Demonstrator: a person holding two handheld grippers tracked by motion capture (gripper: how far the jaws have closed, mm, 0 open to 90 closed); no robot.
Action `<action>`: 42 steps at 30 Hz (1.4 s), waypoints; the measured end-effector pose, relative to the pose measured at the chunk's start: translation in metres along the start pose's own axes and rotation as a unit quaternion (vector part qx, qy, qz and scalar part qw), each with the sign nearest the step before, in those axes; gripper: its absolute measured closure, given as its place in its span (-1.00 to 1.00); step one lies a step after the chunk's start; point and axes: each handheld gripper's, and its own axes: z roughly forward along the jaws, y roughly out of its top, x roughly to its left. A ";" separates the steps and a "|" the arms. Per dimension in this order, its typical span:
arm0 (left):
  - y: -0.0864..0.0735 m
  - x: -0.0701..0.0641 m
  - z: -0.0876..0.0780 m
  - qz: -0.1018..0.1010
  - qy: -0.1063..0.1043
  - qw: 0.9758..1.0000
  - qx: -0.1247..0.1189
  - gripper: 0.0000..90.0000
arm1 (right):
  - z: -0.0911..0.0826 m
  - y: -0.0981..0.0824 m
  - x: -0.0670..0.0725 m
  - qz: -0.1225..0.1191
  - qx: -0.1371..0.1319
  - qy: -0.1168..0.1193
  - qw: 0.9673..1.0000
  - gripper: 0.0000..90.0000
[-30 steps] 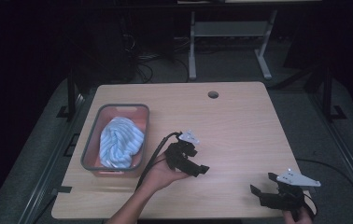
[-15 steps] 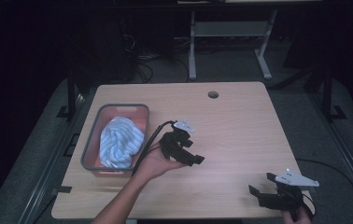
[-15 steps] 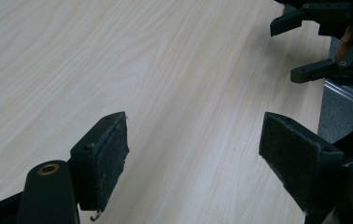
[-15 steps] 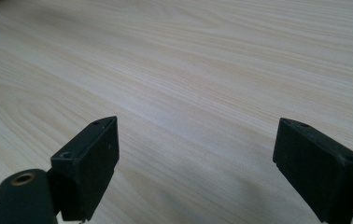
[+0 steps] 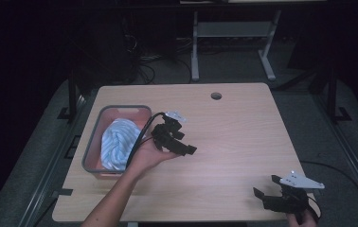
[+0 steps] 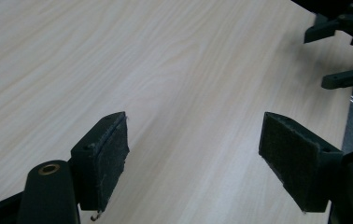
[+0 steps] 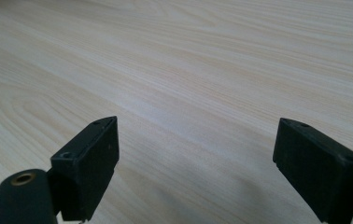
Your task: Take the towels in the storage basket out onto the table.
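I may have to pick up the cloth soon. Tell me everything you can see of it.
The cloth is light blue and white, apparently striped, and looks like soft fabric. It lies crumpled in a loose, twisted bundle inside the grey bin at the table's left, covering most of the bin's pinkish floor. It rests on the bin floor; contact with the walls cannot be told. The left gripper is just to its right, jaws open and pointing away. Nothing grips the cloth.

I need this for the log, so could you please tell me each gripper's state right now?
Left gripper: open, holding nothing, beside the bin.
Right gripper: open, holding nothing.
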 end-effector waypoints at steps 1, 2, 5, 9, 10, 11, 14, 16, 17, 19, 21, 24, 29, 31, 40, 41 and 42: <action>0.000 0.001 -0.001 -0.002 0.001 1.000 -0.003 -0.46 | 0.000 0.000 0.000 0.000 0.000 0.000 1.000 -0.69; 0.000 0.003 -0.004 -0.002 0.003 1.000 -0.003 -0.47 | 0.000 0.000 -0.001 0.000 0.000 0.000 1.000 -0.69; -0.001 0.007 -0.011 -0.005 0.010 1.000 -0.008 -0.48 | 0.000 0.000 0.000 0.001 0.002 0.003 1.000 -0.69; -0.005 0.015 -0.021 -0.017 0.014 1.000 -0.017 -0.47 | -0.001 0.000 0.001 -0.005 0.000 0.003 1.000 -0.69; -0.006 0.016 -0.022 -0.019 0.017 1.000 -0.015 -0.47 | -0.001 0.000 0.001 -0.004 -0.001 0.002 1.000 -0.69; -0.008 0.018 -0.025 -0.019 0.018 1.000 -0.013 -0.47 | -0.001 0.000 0.000 -0.004 0.000 0.002 1.000 -0.69; -0.012 0.025 -0.033 -0.026 0.027 0.999 -0.012 -0.47 | 0.000 0.000 0.000 -0.005 0.001 0.003 1.000 -0.69; -0.015 0.029 -0.038 -0.034 0.032 0.999 -0.020 -0.47 | -0.001 0.001 0.001 -0.005 0.001 0.002 1.000 -0.69; -0.017 0.031 -0.041 -0.036 0.034 0.999 -0.021 -0.47 | -0.002 0.001 0.000 -0.004 0.000 0.002 1.000 -0.69; -0.020 0.035 -0.047 -0.043 0.038 0.998 -0.025 -0.47 | -0.001 0.000 -0.001 -0.001 -0.001 0.002 1.000 -0.69; -0.023 0.038 -0.053 -0.049 0.045 0.997 -0.026 -0.47 | -0.001 0.000 -0.001 -0.002 0.002 0.003 1.000 -0.69; -0.026 0.043 -0.063 -0.055 0.055 0.996 -0.031 -0.47 | -0.001 0.001 0.000 -0.006 0.002 0.001 1.000 -0.69; -0.033 0.049 -0.075 -0.061 0.073 0.995 -0.035 -0.46 | -0.003 0.001 -0.001 -0.004 -0.001 0.001 1.000 -0.69; -0.036 0.052 -0.080 -0.068 0.077 0.994 -0.039 -0.46 | -0.004 0.001 -0.001 -0.003 -0.005 -0.001 1.000 -0.69; -0.050 0.063 -0.096 -0.088 0.097 0.990 -0.046 -0.46 | -0.002 0.002 0.001 -0.011 -0.002 0.000 1.000 -0.69; -0.051 0.064 -0.098 -0.088 0.099 0.990 -0.047 -0.46 | -0.002 0.002 0.001 -0.013 -0.002 0.000 1.000 -0.69; -0.053 0.065 -0.099 -0.090 0.102 0.990 -0.048 -0.46 | -0.003 0.002 0.001 -0.014 -0.002 0.000 1.000 -0.69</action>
